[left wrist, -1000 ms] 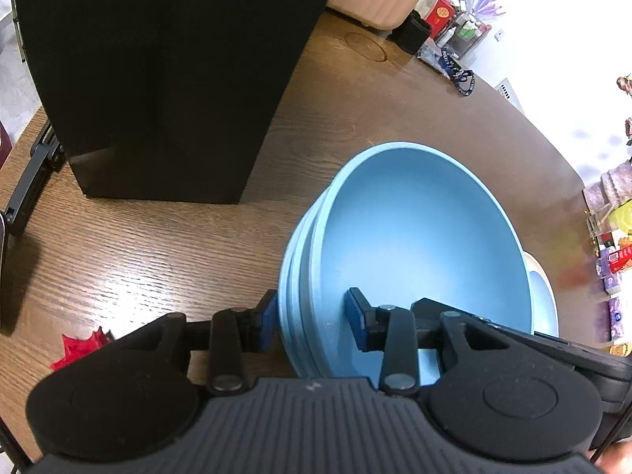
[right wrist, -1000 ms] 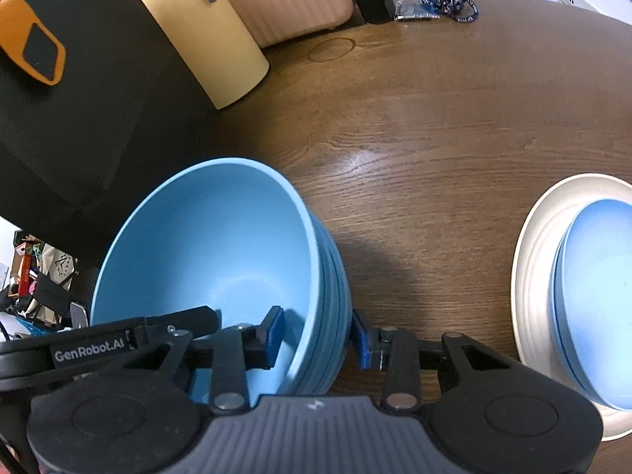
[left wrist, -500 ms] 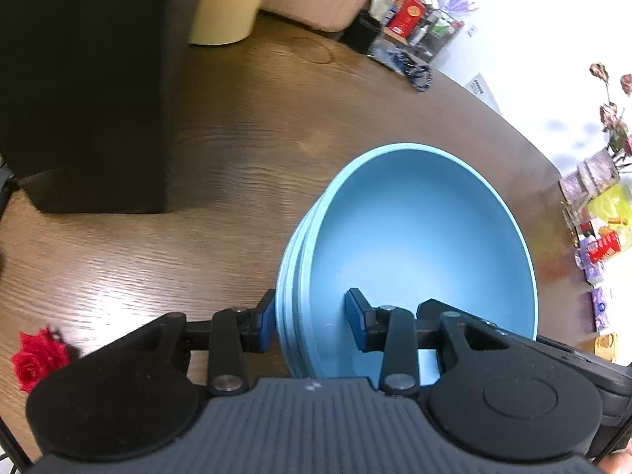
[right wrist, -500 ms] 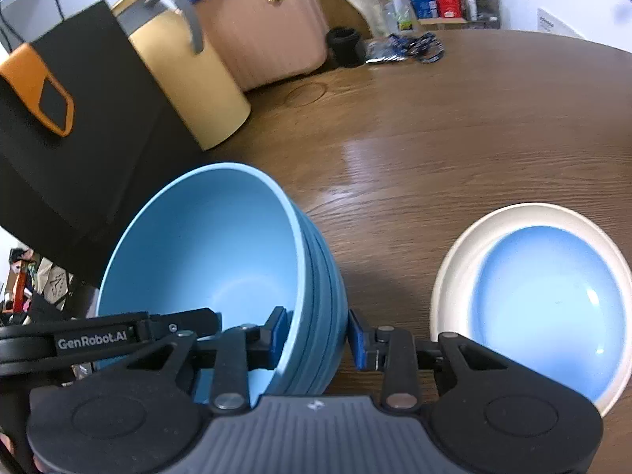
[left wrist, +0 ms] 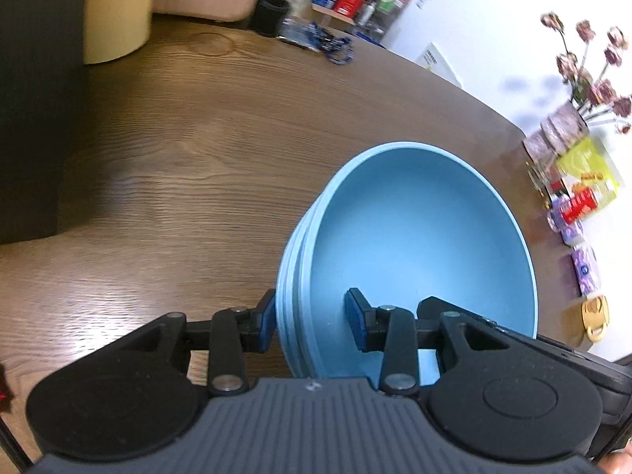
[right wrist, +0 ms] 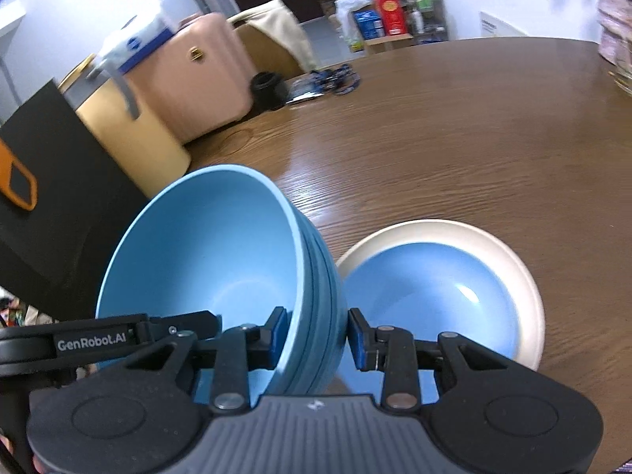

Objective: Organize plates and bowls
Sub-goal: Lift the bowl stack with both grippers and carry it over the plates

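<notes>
While both tools pinch opposite rims, the nested matte blue bowls (left wrist: 418, 245) hang tilted above the wood-grain bench (left wrist: 197, 150). Left tool (left wrist: 310, 326) and right tool (right wrist: 316, 337) grip narrowly. Beside them rests a glossy round plate (right wrist: 521, 272).

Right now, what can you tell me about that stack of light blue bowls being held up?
The stack of matte light blue bowls looks like plastic, several nested with rims close together, empty inside. It is tilted and held at opposite rims: the left hand-held gripper and the right hand-held gripper each put one blue pad inside and one outside. It sits just left of the cream plate on the wooden table.
</notes>
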`<state>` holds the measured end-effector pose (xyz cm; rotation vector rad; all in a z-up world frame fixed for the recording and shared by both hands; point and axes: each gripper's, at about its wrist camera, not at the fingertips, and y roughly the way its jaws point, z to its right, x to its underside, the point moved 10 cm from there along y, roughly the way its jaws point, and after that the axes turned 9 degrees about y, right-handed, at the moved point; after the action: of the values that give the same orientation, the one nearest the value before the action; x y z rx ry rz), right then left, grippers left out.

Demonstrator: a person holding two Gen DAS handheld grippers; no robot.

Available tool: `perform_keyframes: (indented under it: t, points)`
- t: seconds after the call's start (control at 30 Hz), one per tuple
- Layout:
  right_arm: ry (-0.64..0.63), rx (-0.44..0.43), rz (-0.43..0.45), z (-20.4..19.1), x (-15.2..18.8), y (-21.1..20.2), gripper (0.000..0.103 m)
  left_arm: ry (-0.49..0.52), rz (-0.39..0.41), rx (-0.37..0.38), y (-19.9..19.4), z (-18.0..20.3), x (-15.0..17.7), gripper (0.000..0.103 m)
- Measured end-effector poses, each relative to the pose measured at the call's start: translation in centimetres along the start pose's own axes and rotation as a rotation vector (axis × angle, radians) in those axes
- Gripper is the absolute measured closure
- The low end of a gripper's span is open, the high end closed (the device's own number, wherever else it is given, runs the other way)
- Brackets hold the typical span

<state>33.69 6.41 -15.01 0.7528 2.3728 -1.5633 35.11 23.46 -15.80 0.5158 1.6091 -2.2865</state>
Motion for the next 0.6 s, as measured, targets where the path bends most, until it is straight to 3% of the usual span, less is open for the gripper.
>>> perform_keyframes:
  t: [0.6]
  points:
    - [0.108, 0.069, 0.028, 8.5, -2.3, -1.4, 0.071, 0.082, -0.065, 0.056, 5.5, 7.6, -1.1, 0.066]
